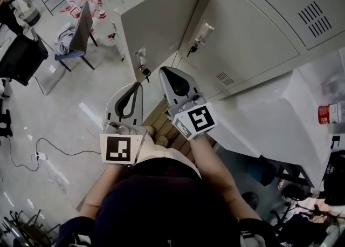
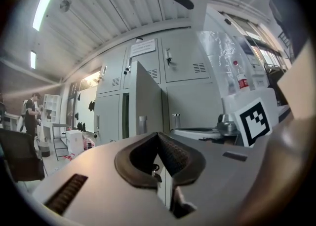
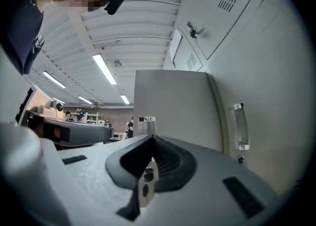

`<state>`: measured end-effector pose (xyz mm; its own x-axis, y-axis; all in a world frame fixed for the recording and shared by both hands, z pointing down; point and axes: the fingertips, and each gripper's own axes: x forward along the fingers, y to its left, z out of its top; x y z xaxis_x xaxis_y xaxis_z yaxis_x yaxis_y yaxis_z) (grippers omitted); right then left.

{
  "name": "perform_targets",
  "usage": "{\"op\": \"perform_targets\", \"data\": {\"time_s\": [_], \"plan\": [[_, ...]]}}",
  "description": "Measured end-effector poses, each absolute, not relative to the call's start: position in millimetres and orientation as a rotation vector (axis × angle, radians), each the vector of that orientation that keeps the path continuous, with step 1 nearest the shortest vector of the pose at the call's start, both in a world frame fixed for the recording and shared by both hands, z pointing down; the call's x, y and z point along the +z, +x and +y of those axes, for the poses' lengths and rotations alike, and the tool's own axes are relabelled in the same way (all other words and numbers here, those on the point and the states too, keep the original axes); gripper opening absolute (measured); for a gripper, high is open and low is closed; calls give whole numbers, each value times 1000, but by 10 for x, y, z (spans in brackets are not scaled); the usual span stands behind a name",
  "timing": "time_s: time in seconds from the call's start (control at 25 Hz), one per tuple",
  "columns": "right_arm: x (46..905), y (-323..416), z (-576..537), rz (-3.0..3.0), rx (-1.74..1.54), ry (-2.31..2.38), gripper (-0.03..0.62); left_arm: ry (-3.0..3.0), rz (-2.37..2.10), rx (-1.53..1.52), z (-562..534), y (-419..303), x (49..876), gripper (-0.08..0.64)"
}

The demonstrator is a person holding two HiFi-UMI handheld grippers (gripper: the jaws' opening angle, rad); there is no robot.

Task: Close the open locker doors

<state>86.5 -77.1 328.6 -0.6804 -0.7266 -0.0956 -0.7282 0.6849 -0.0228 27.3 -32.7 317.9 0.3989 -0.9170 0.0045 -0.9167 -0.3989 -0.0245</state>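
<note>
One grey locker door [image 1: 161, 19] stands swung out from the row of lockers, with a key [image 1: 144, 70] hanging from its lock. The same door [image 2: 148, 101] shows edge-on in the left gripper view, and as a broad panel [image 3: 168, 101] in the right gripper view. My left gripper [image 1: 129, 97] [image 2: 158, 136] is shut and empty, a little short of the door's free edge. My right gripper [image 1: 175, 79] [image 3: 152, 138] is also shut and empty, close to the door's face near its lock side. The neighbouring locker door [image 1: 242, 30] with a handle [image 1: 204, 33] [image 3: 239, 126] is closed.
A white table [image 1: 259, 122] with a red can [image 1: 327, 114] stands at the right, close to the lockers. A chair [image 1: 78, 35] and a black seat [image 1: 21, 57] stand at the left, and a cable [image 1: 38, 157] lies on the floor. A person [image 2: 30, 111] stands far off.
</note>
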Motion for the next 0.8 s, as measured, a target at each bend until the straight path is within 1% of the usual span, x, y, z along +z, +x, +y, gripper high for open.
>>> {"op": "perform_targets", "data": {"time_s": [0.16,0.2,0.28,0.36,0.48,0.56,0.6,0.8], "plan": [[3327,679,-737,2853,38,-1090,2,-2576,1777,-38,-312,93,3210,3],[3328,638,-745,2862,36,-1065,11,-2568,1785,-35,-317,60,3206,3],[3331,557,-778,2881,30,-1019,39,-2556,1791,-31,-339,5,3195,3],[3340,470,-816,2902,20,-981,82,-2550,1794,-33,-365,-49,3196,3],[3360,336,-864,2938,9,-936,108,-2552,1798,-37,-410,-133,3206,3],[3376,246,-903,2959,1,-915,152,-2558,1795,-39,-458,-194,3200,3],[3388,206,-926,2968,-2,-914,160,-2561,1792,-39,-489,-228,3192,3],[3455,52,-976,3007,12,-938,158,-2578,1772,-41,-659,-398,3169,3]]}}
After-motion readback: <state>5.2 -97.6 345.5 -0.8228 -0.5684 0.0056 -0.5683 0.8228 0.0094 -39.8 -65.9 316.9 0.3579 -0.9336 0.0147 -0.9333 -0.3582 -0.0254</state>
